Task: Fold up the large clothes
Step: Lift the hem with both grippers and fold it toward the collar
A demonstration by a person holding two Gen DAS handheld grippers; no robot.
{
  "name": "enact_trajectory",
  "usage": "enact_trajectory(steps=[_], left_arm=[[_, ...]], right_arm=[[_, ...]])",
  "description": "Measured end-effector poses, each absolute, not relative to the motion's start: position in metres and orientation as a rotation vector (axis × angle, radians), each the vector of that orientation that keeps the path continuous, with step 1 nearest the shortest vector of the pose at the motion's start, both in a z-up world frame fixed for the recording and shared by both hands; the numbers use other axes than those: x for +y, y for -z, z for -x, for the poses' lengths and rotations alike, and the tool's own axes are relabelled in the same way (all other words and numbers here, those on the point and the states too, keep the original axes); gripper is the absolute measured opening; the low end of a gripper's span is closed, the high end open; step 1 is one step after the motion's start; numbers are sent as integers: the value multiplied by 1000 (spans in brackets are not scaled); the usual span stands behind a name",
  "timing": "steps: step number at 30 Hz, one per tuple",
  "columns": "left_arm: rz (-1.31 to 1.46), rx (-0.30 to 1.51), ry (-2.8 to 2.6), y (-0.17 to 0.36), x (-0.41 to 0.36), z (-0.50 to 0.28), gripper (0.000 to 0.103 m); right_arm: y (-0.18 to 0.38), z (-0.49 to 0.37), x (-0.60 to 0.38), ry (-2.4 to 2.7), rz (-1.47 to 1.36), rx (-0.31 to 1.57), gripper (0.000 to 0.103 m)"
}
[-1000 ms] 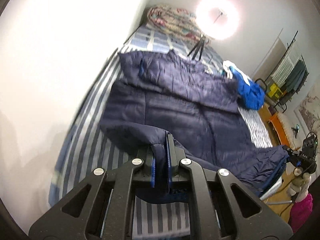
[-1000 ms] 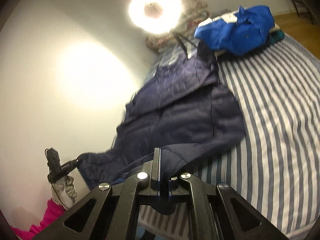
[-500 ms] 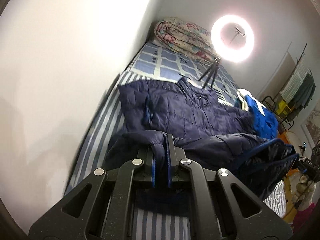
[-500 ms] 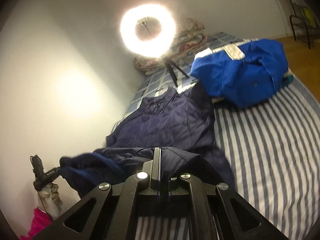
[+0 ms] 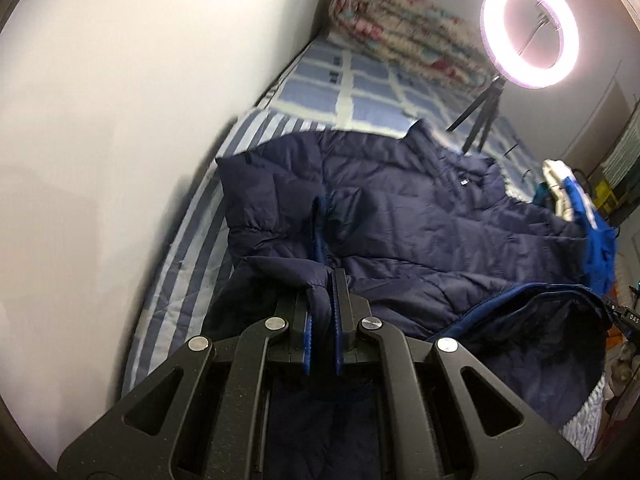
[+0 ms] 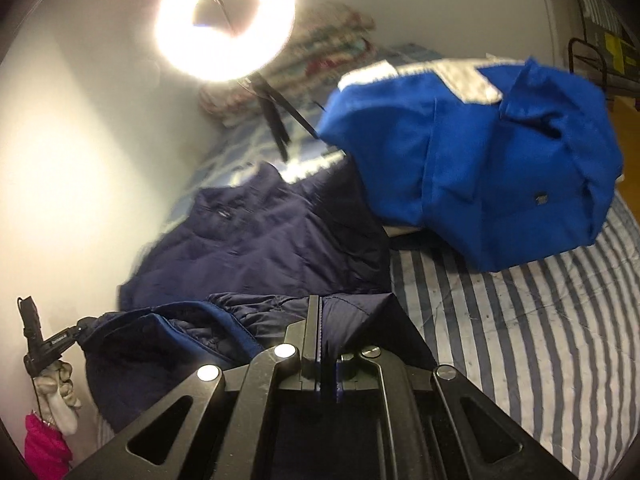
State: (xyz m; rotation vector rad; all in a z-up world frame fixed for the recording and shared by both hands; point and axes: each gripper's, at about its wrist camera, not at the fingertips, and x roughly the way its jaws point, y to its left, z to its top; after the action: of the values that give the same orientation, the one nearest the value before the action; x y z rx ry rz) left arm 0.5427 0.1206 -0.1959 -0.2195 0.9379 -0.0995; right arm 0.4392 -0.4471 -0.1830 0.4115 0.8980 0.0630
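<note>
Your left gripper (image 5: pixel 322 300) pinches the navy jacket (image 5: pixel 420 216) hem; your right gripper (image 6: pixel 320 332) clamps its other corner, apparently. The jacket lies on the striped bed (image 6: pixel 520 320), beside a blue garment (image 6: pixel 480 152).

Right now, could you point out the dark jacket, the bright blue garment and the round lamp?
Dark jacket (image 5: pixel 420 216): left wrist view, on its quilted chest.
Bright blue garment (image 6: pixel 472 160): right wrist view, on its folded middle.
Round lamp (image 5: pixel 490 20): left wrist view, on the glowing ring's left side.
</note>
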Motion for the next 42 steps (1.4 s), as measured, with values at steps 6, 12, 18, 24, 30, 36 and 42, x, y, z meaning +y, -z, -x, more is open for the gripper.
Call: enact_trajectory(steps=[6, 12, 18, 24, 30, 36, 42], left_arm=[[215, 985, 141, 208, 123, -556, 24], [232, 925, 186, 176, 135, -551, 71], [123, 854, 188, 163, 145, -540, 76], [-21, 957, 190, 198, 127, -559, 76], [14, 979, 184, 214, 122, -581, 75], [-55, 1013, 163, 223, 107, -592, 16], [-55, 962, 142, 214, 107, -585, 5]], right_arm=[[205, -456, -450, -101, -415, 958, 7], [192, -446, -474, -205, -502, 925, 40], [179, -427, -495, -191, -419, 833, 60], [198, -446, -483, -163, -339, 891, 60], [218, -474, -477, -146, -298, 957, 60], [214, -480, -460, -187, -217, 970, 12], [192, -463, -440, -126, -61, 925, 2]])
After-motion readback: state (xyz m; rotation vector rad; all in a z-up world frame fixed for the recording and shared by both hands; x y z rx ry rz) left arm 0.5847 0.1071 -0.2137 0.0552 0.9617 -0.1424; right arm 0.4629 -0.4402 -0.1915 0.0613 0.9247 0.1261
